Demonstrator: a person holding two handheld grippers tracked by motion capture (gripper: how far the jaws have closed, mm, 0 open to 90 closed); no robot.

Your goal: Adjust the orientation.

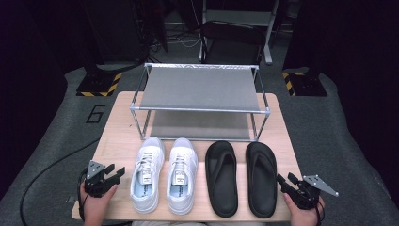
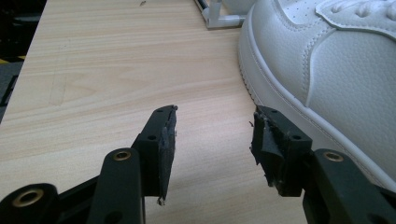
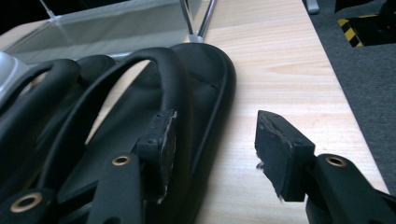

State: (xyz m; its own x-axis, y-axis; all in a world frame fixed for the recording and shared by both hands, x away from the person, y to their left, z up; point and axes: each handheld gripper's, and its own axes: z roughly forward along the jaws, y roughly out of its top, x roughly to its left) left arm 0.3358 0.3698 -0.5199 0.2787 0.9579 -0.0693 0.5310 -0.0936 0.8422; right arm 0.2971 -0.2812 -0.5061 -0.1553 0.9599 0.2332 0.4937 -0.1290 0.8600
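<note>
My left gripper [image 1: 114,173] stands wide and grips nothing, just left of the white sneakers [image 1: 163,173], with bare table [image 2: 116,70] between its jaws. My right gripper [image 1: 287,181] is equally wide and grips nothing, just right of the black sandals [image 1: 241,176], near the table's right edge. Behind the sneakers, the two-tier shoe rack [image 1: 200,87] has open shelves.

wooden table [image 1: 117,141]: sneakers [image 1: 162,174], sandals [image 1: 242,176], rack [image 1: 200,101]
</note>
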